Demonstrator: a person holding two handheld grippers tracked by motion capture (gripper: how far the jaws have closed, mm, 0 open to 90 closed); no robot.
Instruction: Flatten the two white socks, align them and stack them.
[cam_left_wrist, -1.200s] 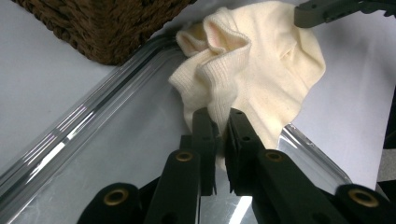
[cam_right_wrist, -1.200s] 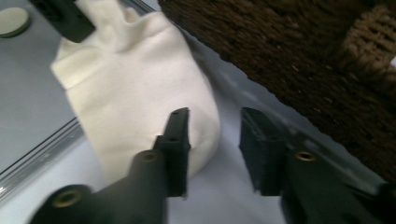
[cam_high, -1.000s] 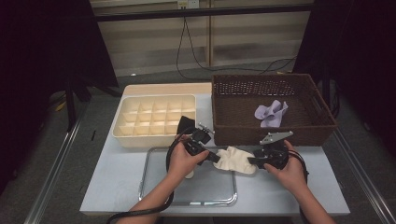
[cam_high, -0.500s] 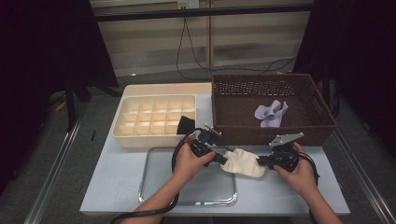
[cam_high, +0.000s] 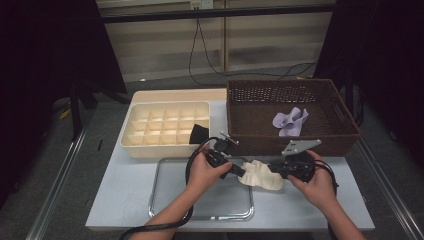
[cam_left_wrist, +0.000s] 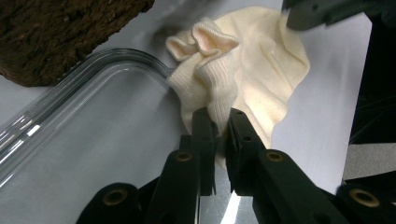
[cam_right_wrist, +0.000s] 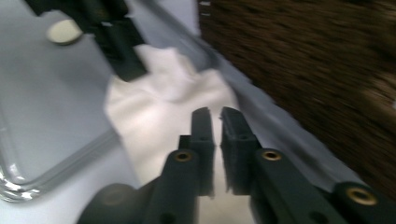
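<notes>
We hold the cream sock (cam_high: 261, 174) just beyond the clear tray (cam_high: 170, 210), the left gripper (cam_high: 239, 170) clamped on its ribbed cuff and the right gripper (cam_high: 278, 172), jaws just closed, pinching its other end. Beyond the tray stand the compartment box (cam_high: 131, 131) and brown basket (cam_high: 240, 140).

Beyond my grippers a pale wall (cam_high: 210, 45) of horizontal bands catches the light, with a black cable (cam_high: 197, 50) hanging down it from a socket. Darkness flanks it on both sides, and grey floor (cam_high: 45, 165) surrounds my white table (cam_high: 125, 200)
</notes>
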